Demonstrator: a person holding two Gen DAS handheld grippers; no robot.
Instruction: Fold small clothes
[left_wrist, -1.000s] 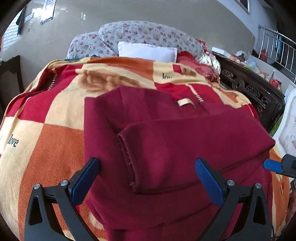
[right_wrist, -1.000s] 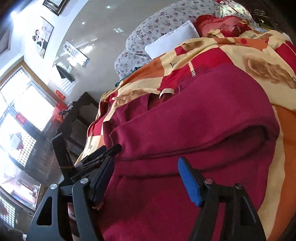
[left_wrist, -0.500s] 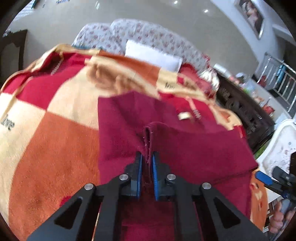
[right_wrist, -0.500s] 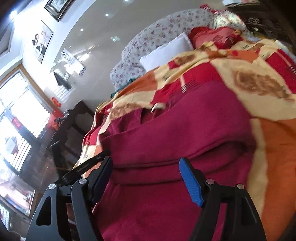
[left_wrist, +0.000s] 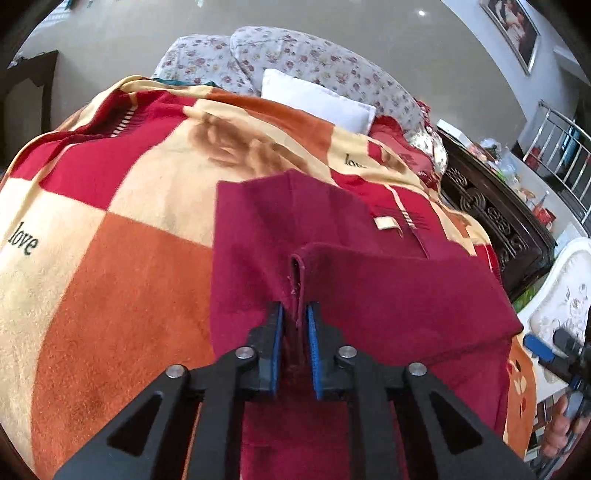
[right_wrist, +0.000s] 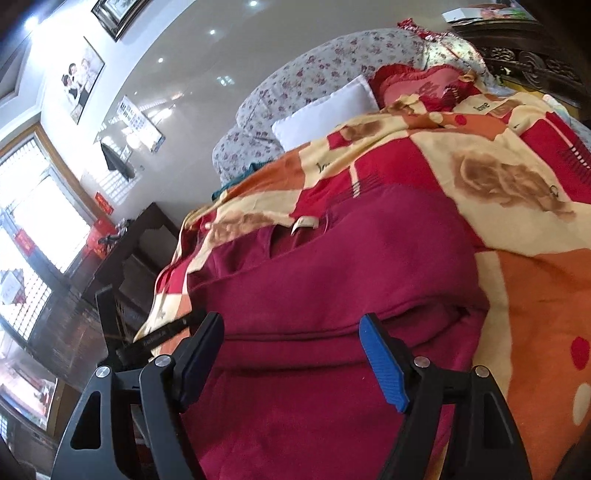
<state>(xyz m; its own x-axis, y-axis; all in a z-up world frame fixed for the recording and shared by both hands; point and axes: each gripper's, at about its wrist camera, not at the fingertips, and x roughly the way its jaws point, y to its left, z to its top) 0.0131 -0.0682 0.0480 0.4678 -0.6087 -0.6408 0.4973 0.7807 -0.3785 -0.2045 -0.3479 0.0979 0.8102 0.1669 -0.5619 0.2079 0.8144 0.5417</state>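
Note:
A maroon garment lies on the bed, its near part folded over into a thick flap. My left gripper pinches the flap's left edge between its blue pads; the jaws are opening slightly, with the cloth still pressed between them. A beige label shows near the collar. In the right wrist view, the same maroon garment fills the middle. My right gripper hovers open over the fold's front edge, nothing between its fingers. That blue-padded right gripper also shows at the left wrist view's right edge.
A red, orange and cream checked blanket covers the bed. A white pillow and floral cushions lie at its head. Dark carved wooden furniture and a white chair stand along the right side.
My left gripper went from wide open around the folded flap to closed on its left edge and rolled a little. The right gripper stayed open in about the same place.

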